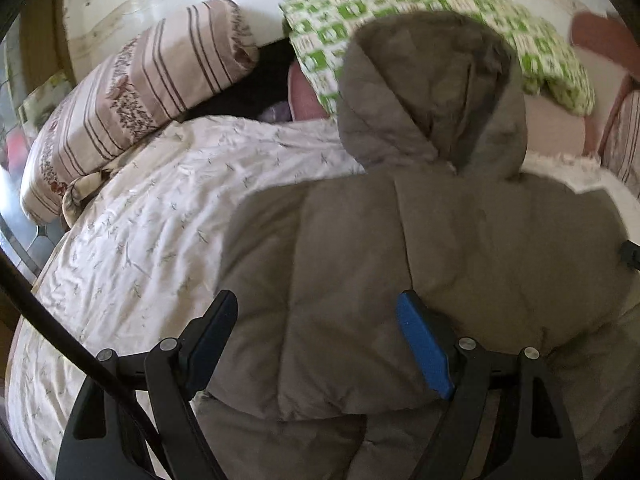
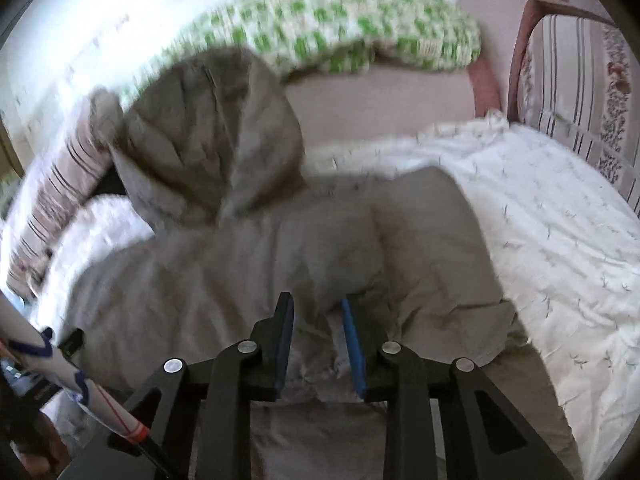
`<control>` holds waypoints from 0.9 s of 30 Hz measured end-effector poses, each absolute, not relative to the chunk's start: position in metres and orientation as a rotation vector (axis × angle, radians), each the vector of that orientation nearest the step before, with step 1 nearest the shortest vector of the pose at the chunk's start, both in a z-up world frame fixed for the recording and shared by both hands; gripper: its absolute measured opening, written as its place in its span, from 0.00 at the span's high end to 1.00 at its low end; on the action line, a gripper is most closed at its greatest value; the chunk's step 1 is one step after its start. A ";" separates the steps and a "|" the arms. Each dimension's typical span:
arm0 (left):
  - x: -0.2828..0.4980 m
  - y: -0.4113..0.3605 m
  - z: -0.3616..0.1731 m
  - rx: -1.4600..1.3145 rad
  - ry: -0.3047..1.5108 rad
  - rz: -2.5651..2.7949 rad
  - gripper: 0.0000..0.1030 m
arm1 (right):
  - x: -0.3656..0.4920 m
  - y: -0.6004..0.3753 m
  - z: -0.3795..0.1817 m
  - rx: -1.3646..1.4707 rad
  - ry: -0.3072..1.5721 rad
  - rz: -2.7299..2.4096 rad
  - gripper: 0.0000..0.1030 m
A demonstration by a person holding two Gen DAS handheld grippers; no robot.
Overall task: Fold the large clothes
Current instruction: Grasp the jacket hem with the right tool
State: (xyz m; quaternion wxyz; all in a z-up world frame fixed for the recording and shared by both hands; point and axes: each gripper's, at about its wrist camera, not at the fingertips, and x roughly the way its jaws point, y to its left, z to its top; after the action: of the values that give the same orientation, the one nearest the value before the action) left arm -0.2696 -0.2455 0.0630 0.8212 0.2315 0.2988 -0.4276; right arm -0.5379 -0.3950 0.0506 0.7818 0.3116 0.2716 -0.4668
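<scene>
Jacket [image 1: 400,248], grey, hooded — lying spread on the bed [image 1: 140,220], hood nearest the green pillow [image 1: 400,8]. Left tongs [image 1: 316,312] hovering released; right tongs [image 2: 316,308] narrowed around a jacket fold — grip unclear.

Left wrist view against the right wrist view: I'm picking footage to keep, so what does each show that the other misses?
Only the left wrist view shows the left hand-held gripper, jaws wide over the coat's quilted back, and the dark gap behind the striped pillow.

Only the right wrist view shows the right hand-held gripper, jaws narrow around a fold of coat, and a white sleeve at the lower left.

Both show the grey-brown hooded coat, the green checked pillow and the white bedspread.
</scene>
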 end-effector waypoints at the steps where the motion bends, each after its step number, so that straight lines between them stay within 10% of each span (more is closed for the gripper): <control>1: -0.270 -0.247 0.060 0.500 0.643 -0.910 0.21 | -0.537 -0.400 0.043 0.688 0.610 -1.009 0.74; 27: -0.291 -0.249 0.067 0.478 0.636 -1.002 0.18 | -0.499 -0.371 0.046 0.583 0.636 -0.877 0.74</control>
State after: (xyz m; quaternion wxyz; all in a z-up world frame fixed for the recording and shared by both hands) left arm -0.2908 -0.2485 0.0668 0.8023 0.2231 0.2968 -0.4674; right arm -0.4987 -0.3714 0.0462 0.8167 0.2733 0.2983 -0.4115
